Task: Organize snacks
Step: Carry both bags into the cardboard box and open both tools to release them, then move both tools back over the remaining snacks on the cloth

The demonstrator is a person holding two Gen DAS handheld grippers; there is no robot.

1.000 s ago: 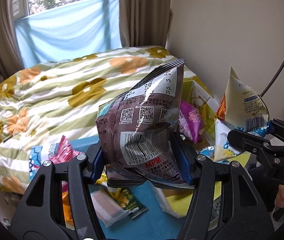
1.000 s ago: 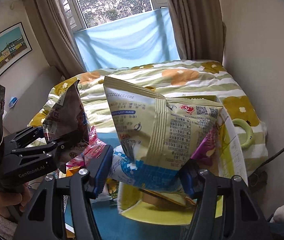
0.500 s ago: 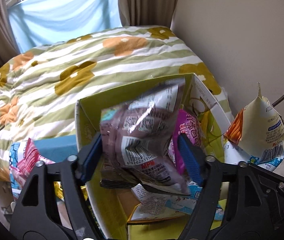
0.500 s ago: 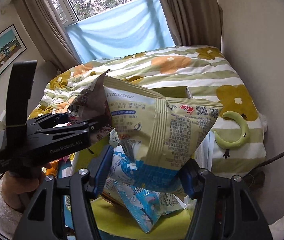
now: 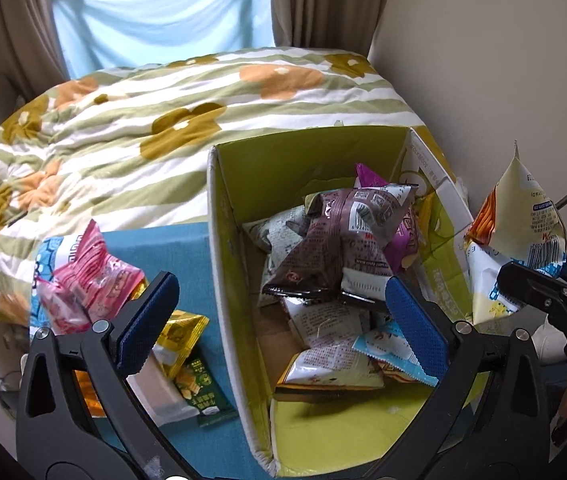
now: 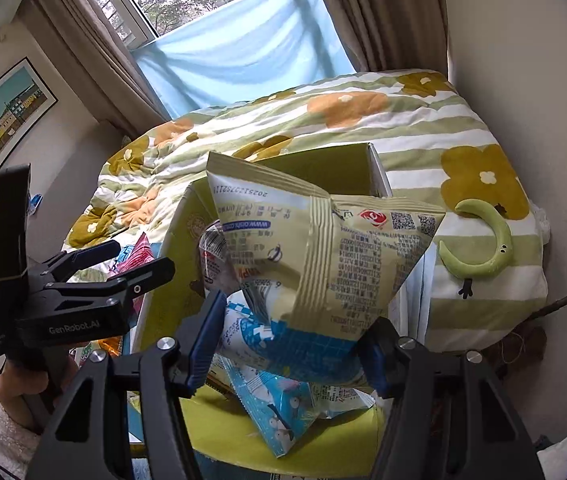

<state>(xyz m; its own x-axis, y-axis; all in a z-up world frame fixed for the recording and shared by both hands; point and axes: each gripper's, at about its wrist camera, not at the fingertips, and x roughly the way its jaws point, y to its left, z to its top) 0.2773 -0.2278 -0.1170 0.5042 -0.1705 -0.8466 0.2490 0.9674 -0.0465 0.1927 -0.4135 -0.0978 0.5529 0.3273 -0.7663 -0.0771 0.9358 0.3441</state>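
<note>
Directly ahead of the left claw, seen from its own wrist camera, a green-lined cardboard box stands open on a blue table, its near left wall falling between the two blue-padded fingers. The claw is spread wide and grips nothing. A brown snack bag lies on top of the heap inside the box, just beyond the right finger, with a magenta packet behind it and white and light-blue packets beneath. To the claw's left, outside the box, a pink snack bag, a gold packet and a dark green sachet lie on the table. Beyond everything spreads a bed with a flowered, green-striped quilt. At far right the right claw holds a pale yellow snack bag.

From the right wrist camera, the right claw is closed on that pale yellow snack bag, pinching its blue-checked lower end so the bag stands up over the cardboard box. A light-blue packet printed with penguins lies below the fingers in the box. The left claw hangs to the left, jaws apart, near the box's left wall. A green crescent-shaped toy rests on the quilt to the right.
</note>
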